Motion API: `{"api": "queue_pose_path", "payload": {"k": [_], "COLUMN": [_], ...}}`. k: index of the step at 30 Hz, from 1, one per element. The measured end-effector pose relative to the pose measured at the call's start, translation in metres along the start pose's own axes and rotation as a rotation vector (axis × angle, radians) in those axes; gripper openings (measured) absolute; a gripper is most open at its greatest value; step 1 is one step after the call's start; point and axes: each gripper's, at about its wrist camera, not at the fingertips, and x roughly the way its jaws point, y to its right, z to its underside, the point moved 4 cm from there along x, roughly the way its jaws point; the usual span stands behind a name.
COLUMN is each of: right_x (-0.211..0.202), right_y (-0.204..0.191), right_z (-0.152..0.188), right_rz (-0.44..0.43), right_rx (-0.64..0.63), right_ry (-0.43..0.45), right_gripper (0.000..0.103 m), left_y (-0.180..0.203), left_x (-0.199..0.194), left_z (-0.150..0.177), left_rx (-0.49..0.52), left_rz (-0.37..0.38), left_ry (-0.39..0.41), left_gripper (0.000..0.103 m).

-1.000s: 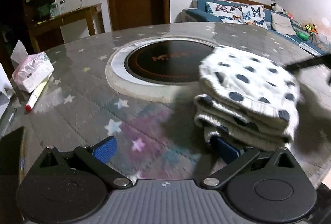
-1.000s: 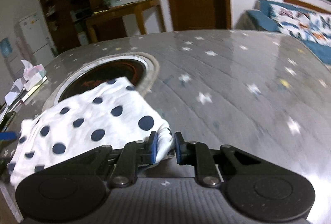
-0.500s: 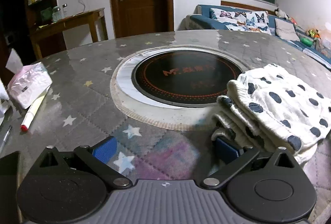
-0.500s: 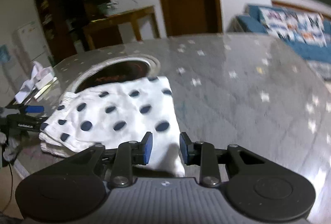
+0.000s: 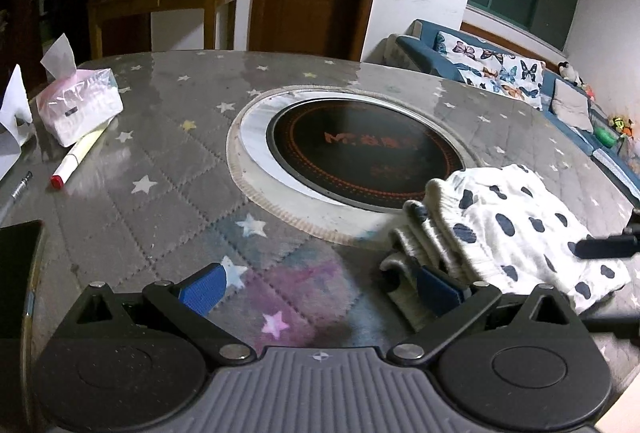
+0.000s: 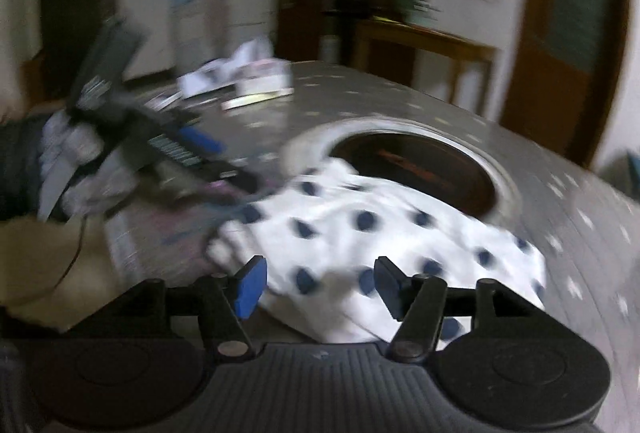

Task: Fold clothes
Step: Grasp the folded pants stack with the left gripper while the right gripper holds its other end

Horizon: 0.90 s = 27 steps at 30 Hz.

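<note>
The polka-dot garment [image 5: 520,229] lies folded into a low stack on the round worktop [image 5: 168,201], just beside the dark induction hob [image 5: 360,161] set into its middle, with one edge lapping over the hob's pale ring. It looks like light, soft cotton knit — white with dark blue spots, limp enough to sag wherever it is not supported, so lifting it by one corner would likely spill the layers. The ribbed, thicker hems show stacked at the near end, and that bundled edge seems the soundest place to pinch, since all layers meet there. The left claw [image 5: 320,287] stands wide apart with nothing pressed between its blue pads; its right finger rests against the hem stack, the left finger over bare worktop. The right claw [image 6: 316,283] has just been opening and now gapes — the cloth lies under and beyond its fingers, not pinched, though the view is blurred. The worktop wears a quilted grey cover with pastel stars under what looks like a glossy clear sheet, probably slick enough for the stack to slide. A tissue pack [image 5: 78,105] and a marker [image 5: 78,155] lie well apart at the far left.
</note>
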Motion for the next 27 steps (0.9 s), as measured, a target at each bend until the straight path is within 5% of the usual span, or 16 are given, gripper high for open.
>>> {"api": "queue_pose_path", "payload": {"k": [5,10,16,21,27], "right_x": [0.014,0.041,0.051,0.046,0.025], "right_y": [-0.043,-0.064,-0.069,-0.065,-0.048], "right_z": [-0.004,0.001,0.000,0.000,-0.012], "right_rz": [-0.040,0.022,0.061,0.036,0.028], "right_rx": [-0.220,-0.378,-0.376,-0.291,-0.172], "right_ry": [-0.028,-0.069,-0.048,-0.012,0.052], "right_gripper": [0.066,0.065,0.055,0.037,0.028], "left_y": [0.006,0.010,0.010,0.004,0.005], "left_x": [-0.001,0.002,0.007,0.010,0.009], "left_z": [-0.005,-0.007,-0.005,-0.001,0.002], "left_rx": [-0.083,-0.198,-0.316,-0.426,-0.552], "left_rz": [0.052,0.101,0.153,0.192,0.285], "left_ry": [-0.024,-0.063,-0.106,-0.122,-0.146], "left_gripper": [0.103,0.103,0.103,0.103,0.103]}}
